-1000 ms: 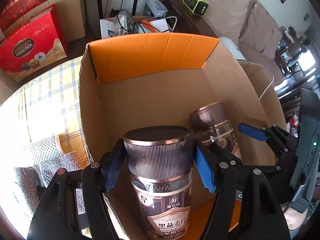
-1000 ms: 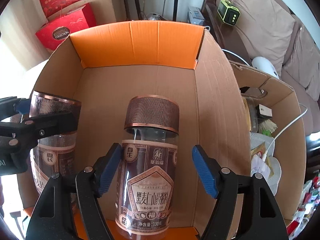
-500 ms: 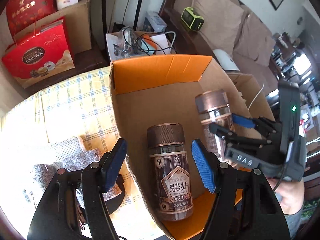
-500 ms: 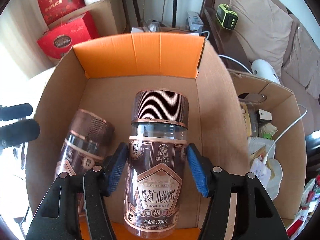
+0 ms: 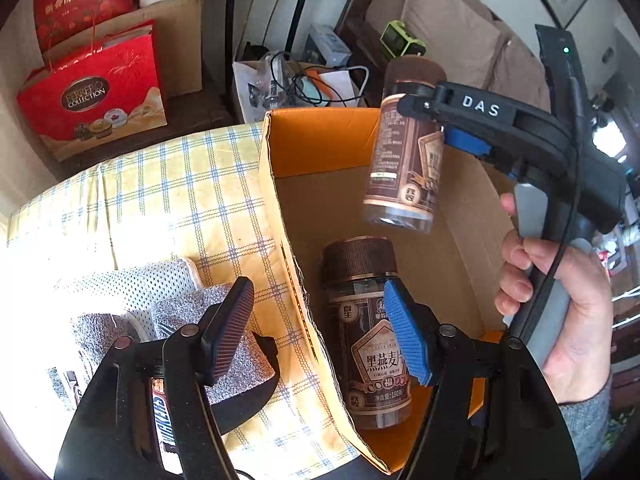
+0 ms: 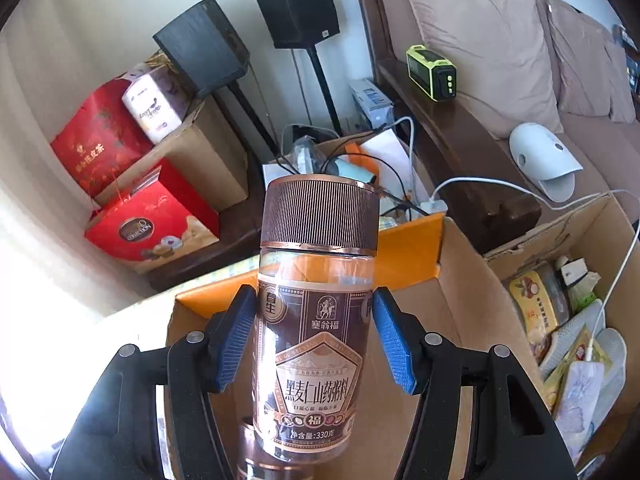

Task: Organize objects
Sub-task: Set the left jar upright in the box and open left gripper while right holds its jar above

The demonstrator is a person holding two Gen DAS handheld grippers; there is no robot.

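Observation:
A brown jar with a ribbed lid [image 5: 370,344] stands upright inside the open cardboard box [image 5: 280,240], near its left wall. My left gripper [image 5: 316,332] is open and empty, above and in front of that jar, straddling the box wall. My right gripper [image 6: 316,336] is shut on a second brown jar [image 6: 316,320] and holds it upright in the air above the box [image 6: 460,280]. The left wrist view shows that jar [image 5: 404,148] lifted over the box with the right gripper [image 5: 460,120] around it.
The box sits on a yellow checked cloth [image 5: 180,200]. Grey and white mesh slippers [image 5: 160,300] lie left of it. A red gift bag [image 5: 92,92] and a carton of cables [image 5: 304,80] stand behind. Another open carton of goods [image 6: 568,312] is at the right.
My left gripper let go of its jar, leaving it in the box, and drew back. My right gripper closed on the other jar and lifted it up out of the box.

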